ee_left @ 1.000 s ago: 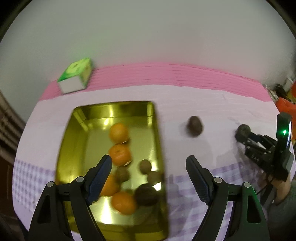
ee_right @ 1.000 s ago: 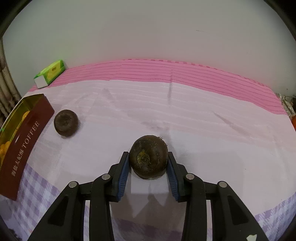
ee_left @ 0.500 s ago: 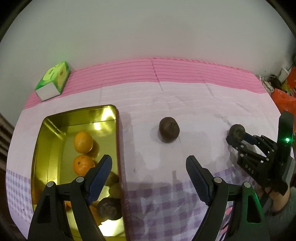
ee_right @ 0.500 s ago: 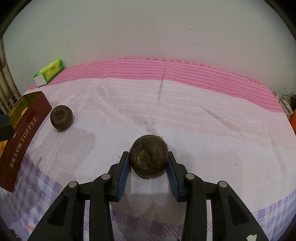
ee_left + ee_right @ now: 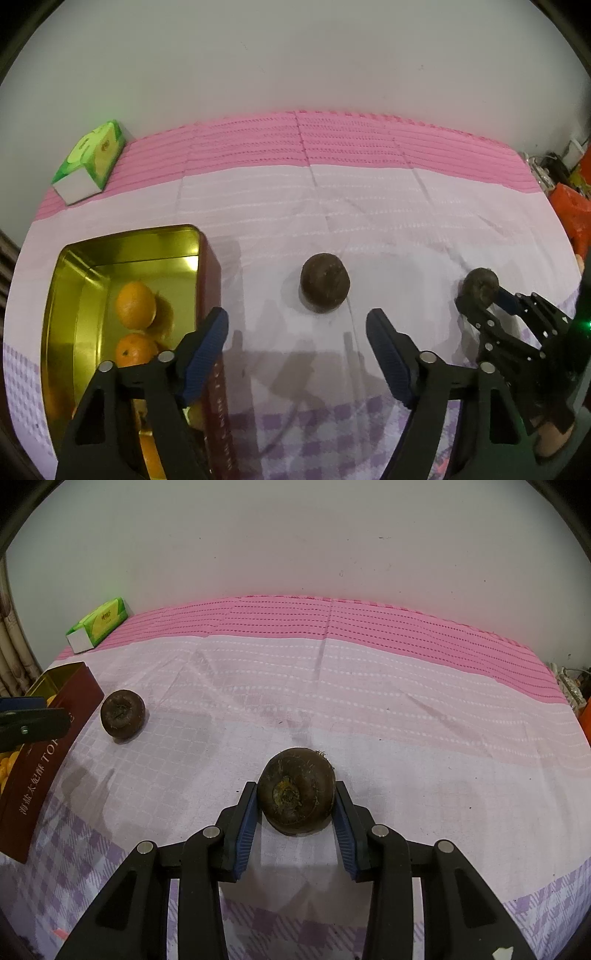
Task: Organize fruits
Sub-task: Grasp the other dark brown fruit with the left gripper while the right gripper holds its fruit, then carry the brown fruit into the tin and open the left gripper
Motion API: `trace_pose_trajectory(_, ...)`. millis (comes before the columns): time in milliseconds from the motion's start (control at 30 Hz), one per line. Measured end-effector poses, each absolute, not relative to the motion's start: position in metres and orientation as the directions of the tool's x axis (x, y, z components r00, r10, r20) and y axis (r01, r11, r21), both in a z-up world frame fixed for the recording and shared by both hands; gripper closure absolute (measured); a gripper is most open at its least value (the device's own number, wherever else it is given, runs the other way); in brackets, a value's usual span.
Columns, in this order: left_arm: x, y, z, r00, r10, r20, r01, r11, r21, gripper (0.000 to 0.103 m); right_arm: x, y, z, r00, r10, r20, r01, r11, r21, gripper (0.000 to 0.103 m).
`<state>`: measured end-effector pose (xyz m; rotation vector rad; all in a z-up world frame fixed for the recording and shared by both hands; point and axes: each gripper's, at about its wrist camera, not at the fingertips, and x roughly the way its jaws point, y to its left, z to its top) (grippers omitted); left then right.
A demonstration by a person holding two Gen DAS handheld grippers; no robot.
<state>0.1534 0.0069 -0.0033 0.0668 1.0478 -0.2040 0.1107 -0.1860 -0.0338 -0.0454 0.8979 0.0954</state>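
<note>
My left gripper (image 5: 297,328) is open and empty, just short of a dark brown round fruit (image 5: 324,283) that lies on the cloth; this fruit also shows in the right wrist view (image 5: 122,712). My right gripper (image 5: 295,812) is shut on a second dark brown fruit (image 5: 296,790), also visible in the left wrist view (image 5: 481,286). A gold tin (image 5: 92,258) with red outer walls stands at the left and holds oranges (image 5: 135,305) and other fruit partly hidden behind my left finger.
A green tissue box (image 5: 90,160) lies at the back left on the pink band of the cloth. Orange and red clutter (image 5: 570,206) sits past the table's right edge. A white wall runs behind the table.
My left gripper has swung right from over the tin to face the loose brown fruit and has come closer to it. My right gripper stays shut on its fruit, barely moved.
</note>
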Motion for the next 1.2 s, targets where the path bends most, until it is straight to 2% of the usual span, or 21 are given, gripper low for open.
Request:
trace_pose_trajectory(100, 0.161, 0.001, -0.009, 0.475, -0.135, -0.869, 0.205, 0.978, -0.039, 0.029, 0.110, -0.187, -0.034, 0.619, 0.069, -0.782, -0.102, 0.995, 0.007, 0.066)
trace_pose_trajectory(533, 0.189, -0.016, -0.034, 0.432, -0.152, -0.889, 0.217, 0.974, -0.062, 0.046, 0.108, -0.190, -0.033, 0.620, 0.076, -0.781, -0.101, 0.995, 0.017, 0.065)
trace_pose_trajectory(700, 0.195, -0.018, -0.041, 0.419, -0.157, -0.894, 0.214, 0.974, -0.071, 0.057, 0.107, -0.191, -0.032, 0.620, 0.077, -0.780, -0.101, 0.995, 0.018, 0.065)
trace_pose_trajectory(733, 0.196, -0.018, -0.041, 0.417, -0.166, -0.893, 0.217, 0.973, -0.080, 0.062, 0.108, -0.190, -0.032, 0.620, 0.076, -0.780, -0.101, 0.995, 0.017, 0.065)
trace_pose_trajectory(900, 0.190, -0.020, -0.037, 0.430, -0.176, -0.885, 0.235, 0.969, -0.078, 0.067, 0.107, -0.191, -0.033, 0.621, 0.075, -0.780, -0.101, 0.995, 0.016, 0.065)
trace_pose_trajectory(1033, 0.180, -0.020, -0.029, 0.438, -0.199, -0.877, 0.246, 0.965, -0.096, 0.078, 0.107, -0.190, -0.033, 0.621, 0.074, -0.781, -0.100, 0.995, 0.015, 0.065)
trace_pose_trajectory(1200, 0.172, -0.020, -0.028, 0.436, -0.187, -0.880, 0.256, 0.964, -0.078, 0.078, 0.107, -0.189, -0.034, 0.620, 0.069, -0.781, -0.100, 0.995, 0.008, 0.065)
